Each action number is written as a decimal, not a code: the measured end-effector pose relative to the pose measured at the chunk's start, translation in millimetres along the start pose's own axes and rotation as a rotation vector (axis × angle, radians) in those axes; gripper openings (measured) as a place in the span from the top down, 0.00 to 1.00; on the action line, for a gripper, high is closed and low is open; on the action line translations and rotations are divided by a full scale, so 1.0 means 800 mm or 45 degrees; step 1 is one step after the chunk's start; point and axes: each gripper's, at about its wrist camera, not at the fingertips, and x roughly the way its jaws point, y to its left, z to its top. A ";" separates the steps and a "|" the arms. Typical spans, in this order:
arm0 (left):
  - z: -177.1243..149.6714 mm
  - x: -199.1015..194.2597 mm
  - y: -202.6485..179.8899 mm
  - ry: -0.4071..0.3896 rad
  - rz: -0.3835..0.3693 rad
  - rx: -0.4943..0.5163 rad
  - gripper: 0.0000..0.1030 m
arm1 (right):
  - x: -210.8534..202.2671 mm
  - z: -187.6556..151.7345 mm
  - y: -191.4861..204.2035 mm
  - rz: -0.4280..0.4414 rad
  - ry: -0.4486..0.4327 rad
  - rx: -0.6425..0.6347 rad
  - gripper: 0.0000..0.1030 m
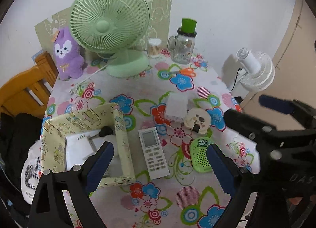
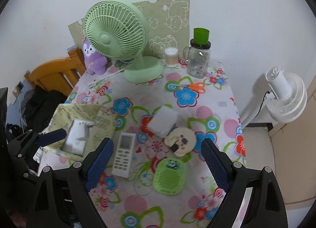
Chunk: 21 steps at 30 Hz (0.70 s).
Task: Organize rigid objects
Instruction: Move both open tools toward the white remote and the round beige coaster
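Observation:
A white remote control (image 1: pixel 154 153) (image 2: pixel 124 154) lies on the flowered tablecloth (image 1: pixel 138 89). Beside it are a green perforated panda case (image 1: pixel 201 155) (image 2: pixel 170 176), a cream round gadget (image 1: pixel 198 120) (image 2: pixel 180 141) and a white box (image 1: pixel 176 107) (image 2: pixel 163 121). A yellow fabric bin (image 1: pixel 120 141) (image 2: pixel 83 113) at the left holds a white box (image 1: pixel 79 149) (image 2: pixel 78 139). My left gripper (image 1: pixel 160 166) is open above the remote. My right gripper (image 2: pixel 158 164) is open above the remote and the green case; it shows at the right of the left wrist view (image 1: pixel 276 113).
At the back stand a green desk fan (image 1: pixel 110 24), a purple plush (image 1: pixel 67 54), a cotton-swab jar (image 1: pixel 154 48) and a glass jar with a green cup (image 1: pixel 182 44). Orange scissors (image 1: pixel 185 71) lie behind. A wooden chair (image 1: pixel 25 89) is left, a white floor fan (image 1: pixel 256 70) right.

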 end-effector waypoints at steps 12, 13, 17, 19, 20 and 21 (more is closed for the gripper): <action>-0.004 0.048 -0.054 0.038 0.014 0.036 0.07 | 0.038 -0.009 -0.060 -0.017 0.026 -0.021 0.11; -0.004 0.053 -0.057 0.045 0.008 0.038 0.07 | 0.042 -0.010 -0.065 -0.016 0.033 -0.023 0.11; -0.009 0.078 -0.067 0.086 0.030 0.016 0.07 | 0.061 -0.018 -0.078 -0.014 0.076 -0.038 0.11; -0.010 0.089 -0.067 0.110 0.040 -0.017 0.07 | 0.072 -0.020 -0.083 -0.010 0.095 -0.040 0.11; -0.010 0.097 -0.066 0.122 0.050 -0.047 0.07 | 0.077 -0.021 -0.084 -0.007 0.102 -0.041 0.11; -0.010 0.101 -0.064 0.124 0.063 -0.066 0.07 | 0.084 -0.021 -0.086 -0.001 0.111 -0.042 0.11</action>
